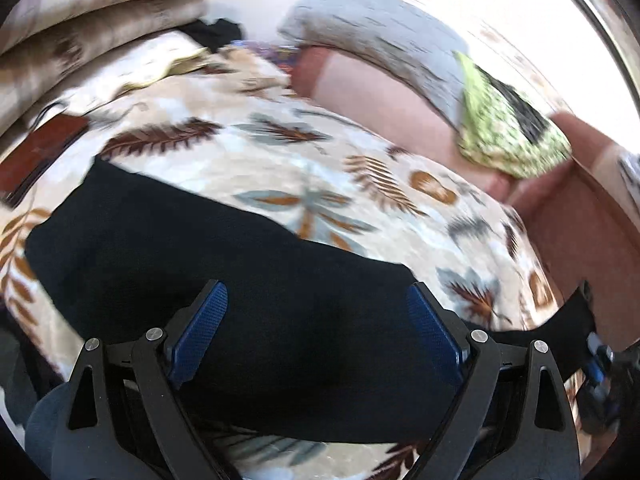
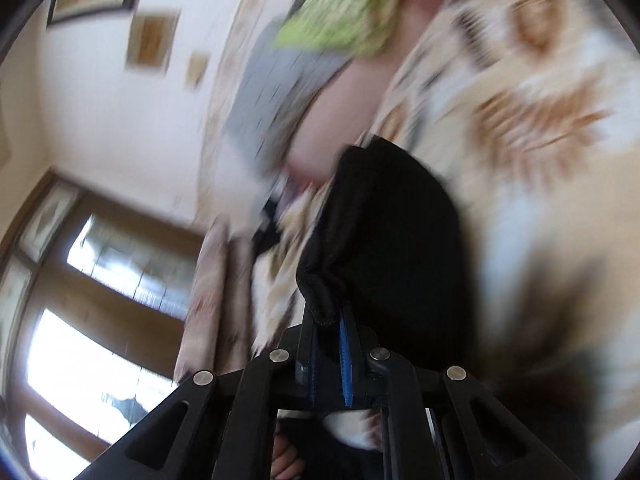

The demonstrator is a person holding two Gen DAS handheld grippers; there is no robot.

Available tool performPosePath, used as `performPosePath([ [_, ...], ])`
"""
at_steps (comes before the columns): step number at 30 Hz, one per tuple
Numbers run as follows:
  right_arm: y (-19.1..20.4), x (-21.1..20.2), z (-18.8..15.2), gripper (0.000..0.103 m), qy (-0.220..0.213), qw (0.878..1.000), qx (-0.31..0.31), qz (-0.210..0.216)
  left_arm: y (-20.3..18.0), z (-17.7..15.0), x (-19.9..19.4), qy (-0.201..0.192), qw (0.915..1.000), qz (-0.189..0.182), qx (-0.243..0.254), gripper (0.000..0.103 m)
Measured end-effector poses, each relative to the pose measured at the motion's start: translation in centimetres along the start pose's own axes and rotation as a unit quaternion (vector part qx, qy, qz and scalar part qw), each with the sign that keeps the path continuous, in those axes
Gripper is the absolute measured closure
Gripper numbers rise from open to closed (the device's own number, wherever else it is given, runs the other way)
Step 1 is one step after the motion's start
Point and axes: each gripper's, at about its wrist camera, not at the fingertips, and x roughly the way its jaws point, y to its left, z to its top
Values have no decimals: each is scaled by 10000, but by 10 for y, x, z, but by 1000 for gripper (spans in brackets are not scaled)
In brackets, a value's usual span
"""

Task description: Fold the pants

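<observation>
- Left wrist view: the left hand-held gripper (image 1: 318, 304) is seen released, its blue pads (image 1: 434, 330) spread wide above the black pants (image 1: 224, 264), with nothing between them.
- The pants are laid across a leaf-patterned bedspread (image 1: 280, 168), reaching from the near left to the near right.
- At the near right edge, the pants' end is seen lifted toward the other gripper.
- Farther off, a grey pillow (image 1: 380, 36) and a green patterned cloth (image 1: 504, 128) are found at the far right.
- Right wrist view: the right hand-held gripper (image 2: 329, 344) is clenched on a bunched edge of the pants (image 2: 384, 240); the view is blurred.
</observation>
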Motion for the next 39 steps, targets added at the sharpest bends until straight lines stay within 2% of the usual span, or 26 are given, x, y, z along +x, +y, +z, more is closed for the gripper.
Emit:
performPosePath([
  [3,21,56,-21,94,612,9976,-322,-20,14,4,-2,-64,9994,118,-323,12],
  [7,31,121,-51,94,1291,9891,-649,-262,28,8,-13,-431,9967,244,-637,12],
  [10,31,147,-65,94,1580,9821,-901,-499,36,10,-14,-470,9955,228,-795,12],
  [12,30,161,-74,94,1733,9751,-1118,-820,39,10,-12,-394,9956,219,-824,12],
  [15,26,168,-86,94,1720,9686,-1493,-1001,37,9,-10,-340,9960,180,-812,12],
  [18,25,164,-87,90,1609,9686,-1647,-937,35,8,-12,-367,9964,142,-748,12],
  [20,32,158,-90,79,1716,9673,-1677,-820,34,8,-12,-369,9964,103,-758,12],
  [23,53,139,-92,79,1878,9626,-1845,-633,25,8,-13,-376,9977,-57,-563,12],
  [25,66,118,-88,79,1707,9574,-2202,-759,15,6,-16,-418,9984,-235,-291,12],
  [27,74,94,-75,79,1464,9380,-2757,-1509,-4,2,-20,-447,9972,-558,205,12],
  [28,74,86,-69,79,1368,9237,-2983,-1974,-15,-2,-23,-425,9948,-788,492,12],
  [29,72,78,-58,78,1244,8970,-3336,-2619,-27,-6,-24,-375,9906,-1040,801,12],
  [30,70,74,-50,78,1227,8836,-3531,-2819,-41,-13,-23,-250,9841,-1328,1150,12],
  [32,63,71,-32,78,1496,8647,-3898,-2791,-62,-25,-15,90,9727,-1648,1633,12],
  [33,61,73,-27,78,1645,8569,-4091,-2671,-70,-31,-10,214,9697,-1593,1837,12],
  [35,52,79,-17,78,1957,8355,-4572,-2336,-77,-38,9,614,9675,-1411,2005,13],
  [37,44,81,-9,78,2066,8202,-4879,-2156,-71,-42,33,1222,9680,-1202,1833,14],
  [39,40,93,-6,78,2189,8089,-5134,-1848,-68,-44,37,1273,9683,-1107,1842,15],
])
